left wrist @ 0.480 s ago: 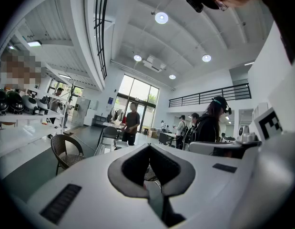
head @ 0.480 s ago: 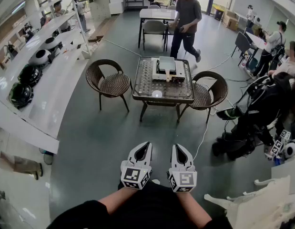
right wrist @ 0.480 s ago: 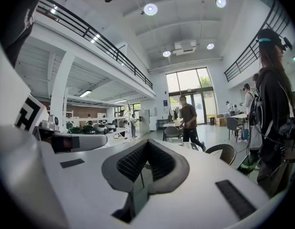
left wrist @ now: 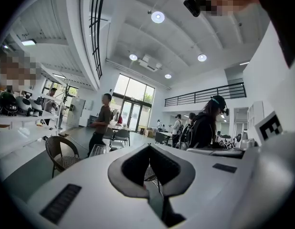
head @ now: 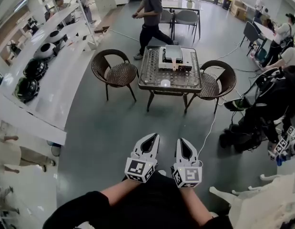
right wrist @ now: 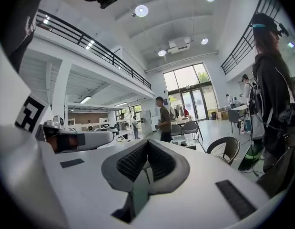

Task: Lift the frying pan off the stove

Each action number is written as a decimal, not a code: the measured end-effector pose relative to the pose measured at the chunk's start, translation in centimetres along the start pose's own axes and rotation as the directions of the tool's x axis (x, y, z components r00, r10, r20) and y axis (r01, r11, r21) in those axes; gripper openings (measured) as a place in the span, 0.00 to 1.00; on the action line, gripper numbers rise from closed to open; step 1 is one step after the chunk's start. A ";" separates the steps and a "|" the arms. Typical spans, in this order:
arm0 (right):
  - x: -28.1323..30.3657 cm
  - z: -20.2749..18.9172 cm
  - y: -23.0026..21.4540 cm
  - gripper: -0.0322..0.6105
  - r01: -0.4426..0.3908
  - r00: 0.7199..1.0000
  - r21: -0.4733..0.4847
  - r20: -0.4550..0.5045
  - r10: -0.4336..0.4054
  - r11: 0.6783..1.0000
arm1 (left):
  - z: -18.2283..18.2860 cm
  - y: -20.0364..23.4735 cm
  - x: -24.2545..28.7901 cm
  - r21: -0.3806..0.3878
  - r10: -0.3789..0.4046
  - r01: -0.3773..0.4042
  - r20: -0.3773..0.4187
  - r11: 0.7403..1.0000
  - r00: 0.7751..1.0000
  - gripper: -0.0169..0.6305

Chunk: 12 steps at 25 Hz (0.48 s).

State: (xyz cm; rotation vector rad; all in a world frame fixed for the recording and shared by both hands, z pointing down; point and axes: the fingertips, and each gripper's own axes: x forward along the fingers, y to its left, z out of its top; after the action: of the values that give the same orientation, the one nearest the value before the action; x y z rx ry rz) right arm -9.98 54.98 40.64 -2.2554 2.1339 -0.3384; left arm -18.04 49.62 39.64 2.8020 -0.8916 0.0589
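A low glass-topped table stands several steps ahead. On it sits a small tabletop stove with a pale flat top; the frying pan cannot be made out at this distance. Both grippers are held close to my body, far short of the table. My left gripper is shut with nothing in it. Beside it, my right gripper is shut and empty too. A small white round thing lies near the table's front edge.
Wicker chairs flank the table, one to the left and one to the right. A person walks behind the table. A long white counter runs along the left; a black cart and seated people are at right. A cable crosses the floor.
The person behind the table has walked from its right side to its left. My view has shifted slightly toward the table. Both grippers stay shut, side by side.
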 end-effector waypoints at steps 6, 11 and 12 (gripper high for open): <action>1.4 0.0 -1.3 0.10 0.030 1.000 -0.035 0.006 -0.030 0.999 | -0.2 0.8 2.1 -0.006 -0.009 0.009 0.001 1.000 1.000 0.04; 3.8 0.6 -2.7 0.10 0.058 0.998 -0.048 -0.003 -0.059 0.997 | -0.1 1.6 5.5 -0.008 -0.058 0.057 -0.017 0.998 0.998 0.04; 4.5 0.5 -3.2 0.10 0.061 0.998 -0.046 -0.010 -0.061 0.997 | -0.1 1.8 6.3 -0.009 -0.060 0.060 -0.016 0.998 0.998 0.04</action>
State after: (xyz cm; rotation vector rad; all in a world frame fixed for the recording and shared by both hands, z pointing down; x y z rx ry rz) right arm -6.59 50.63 41.29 -2.3526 2.1029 -0.3082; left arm -13.91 44.60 40.68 2.8138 -0.8012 0.0685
